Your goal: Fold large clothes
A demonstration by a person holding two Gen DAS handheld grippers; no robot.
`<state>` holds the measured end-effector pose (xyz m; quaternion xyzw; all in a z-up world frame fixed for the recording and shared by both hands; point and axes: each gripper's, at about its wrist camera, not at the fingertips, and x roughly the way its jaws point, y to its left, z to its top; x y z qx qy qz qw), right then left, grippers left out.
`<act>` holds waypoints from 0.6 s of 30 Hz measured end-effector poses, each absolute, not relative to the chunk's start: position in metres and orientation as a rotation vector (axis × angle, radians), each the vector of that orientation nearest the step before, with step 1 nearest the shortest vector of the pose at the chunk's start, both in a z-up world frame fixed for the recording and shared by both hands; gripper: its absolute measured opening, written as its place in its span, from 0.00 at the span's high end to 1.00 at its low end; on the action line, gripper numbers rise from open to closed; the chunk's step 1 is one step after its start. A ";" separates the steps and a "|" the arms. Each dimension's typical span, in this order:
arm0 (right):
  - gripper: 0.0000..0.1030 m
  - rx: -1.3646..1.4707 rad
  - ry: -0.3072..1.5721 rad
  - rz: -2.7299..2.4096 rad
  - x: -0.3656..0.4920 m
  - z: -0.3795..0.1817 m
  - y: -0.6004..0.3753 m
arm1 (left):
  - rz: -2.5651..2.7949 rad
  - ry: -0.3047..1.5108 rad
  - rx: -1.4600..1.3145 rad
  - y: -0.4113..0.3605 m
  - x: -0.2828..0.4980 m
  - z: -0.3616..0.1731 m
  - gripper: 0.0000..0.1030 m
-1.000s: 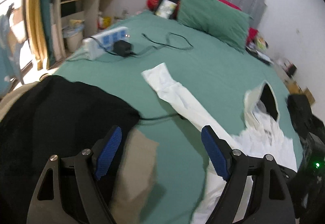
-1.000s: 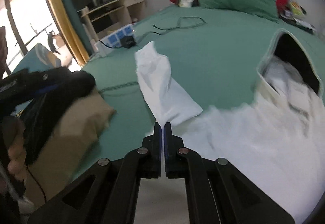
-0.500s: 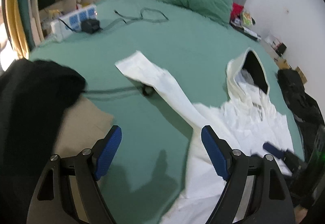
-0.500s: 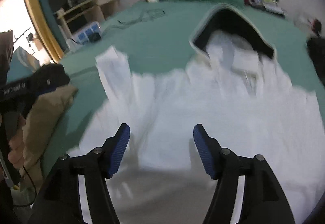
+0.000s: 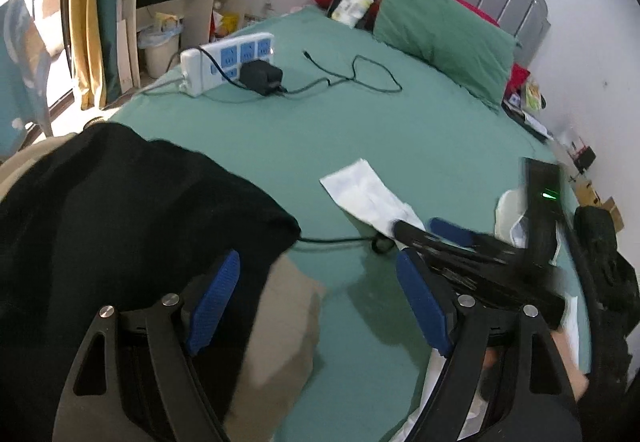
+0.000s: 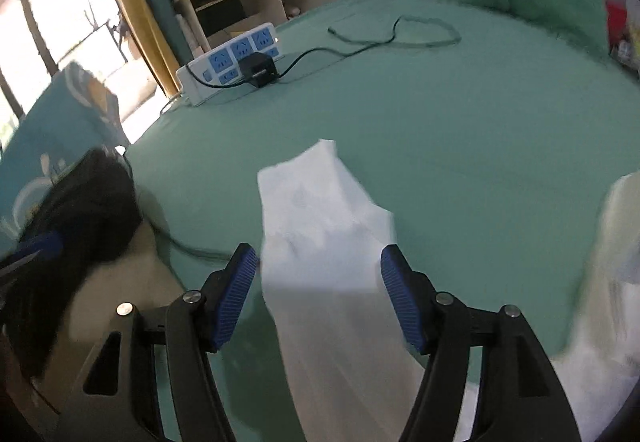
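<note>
Broadly, the green-sheeted bed carries the white hooded garment at right, its long white sleeve stretched toward the far left. Grip that sleeve near its cuff and fold it rightward across the body. Right gripper straddles it, released; left gripper gapes empty.

Daylight blows out window left of bed. Room beyond dim, right tool motion-smeared, heavy fisheye bending, dark corners.
</note>
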<state>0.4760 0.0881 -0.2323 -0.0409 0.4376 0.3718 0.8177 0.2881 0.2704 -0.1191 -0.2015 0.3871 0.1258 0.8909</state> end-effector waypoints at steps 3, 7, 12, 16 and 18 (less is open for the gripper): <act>0.36 -0.009 0.992 0.797 0.493 -0.249 0.107 | 0.282 0.790 -0.380 0.267 0.287 -0.114 0.18; 0.57 -0.037 0.995 0.779 0.498 -0.257 0.125 | 0.271 0.810 -0.383 0.263 0.292 -0.119 0.18; 0.92 -0.045 0.931 0.774 0.495 -0.235 0.109 | 0.255 0.831 -0.377 0.257 0.295 -0.124 0.18; 0.92 0.019 0.818 0.763 0.480 -0.187 0.056 | 0.221 0.839 -0.372 0.244 0.295 -0.125 0.18; 0.92 0.055 0.762 0.767 0.469 -0.164 0.022 | 0.206 0.846 -0.362 0.236 0.295 -0.125 0.18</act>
